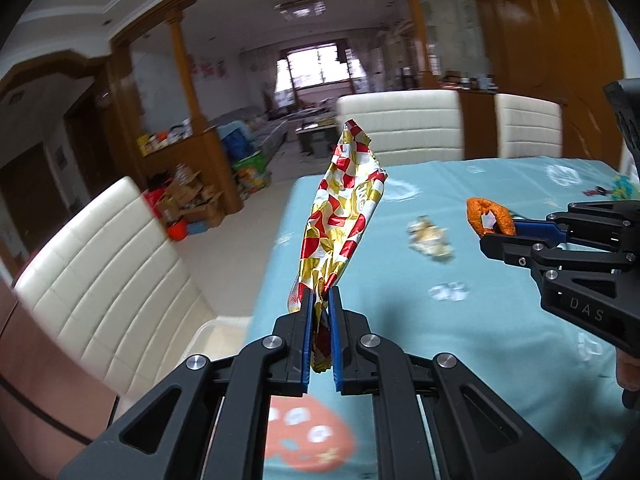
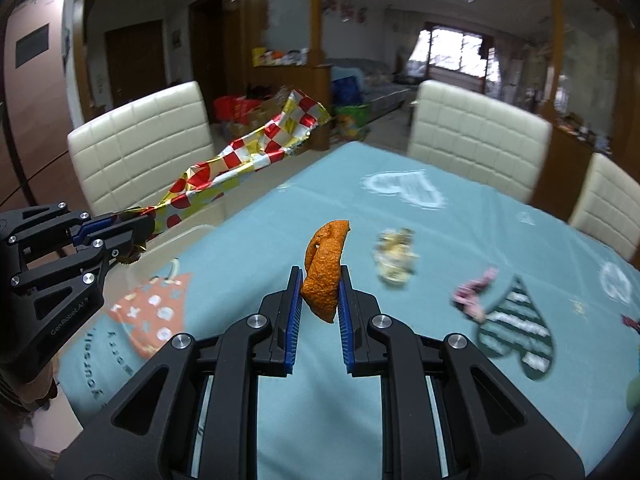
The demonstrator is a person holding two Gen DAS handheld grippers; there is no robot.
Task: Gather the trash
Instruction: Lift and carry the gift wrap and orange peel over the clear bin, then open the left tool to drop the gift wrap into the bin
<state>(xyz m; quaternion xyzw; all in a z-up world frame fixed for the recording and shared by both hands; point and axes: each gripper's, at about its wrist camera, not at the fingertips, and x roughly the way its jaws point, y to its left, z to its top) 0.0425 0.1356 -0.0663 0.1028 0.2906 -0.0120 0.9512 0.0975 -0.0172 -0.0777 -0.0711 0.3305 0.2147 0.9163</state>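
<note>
Blue tablecloth (image 2: 460,240), three cream chairs; left fingers (image 1: 322,300) pinching one foil wrapper (image 1: 344,208), right fingers (image 2: 320,280) one orange peel (image 2: 324,268)

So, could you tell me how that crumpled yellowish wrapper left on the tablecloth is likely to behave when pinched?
The crumpled wrapper looks thin and creased, so it probably squashes flat between the pads and weighs little. It may skid on the tablecloth if nudged. The checkered foil wrapper in the left gripper holds its shape, suggesting similar springiness.

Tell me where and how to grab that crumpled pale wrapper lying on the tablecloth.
Take the crumpled wrapper across its bunched middle, coming from above with jaws open. It lies low and loose on the tablecloth, nothing crowds it, and its ragged edges would probably slip or tear.
</note>
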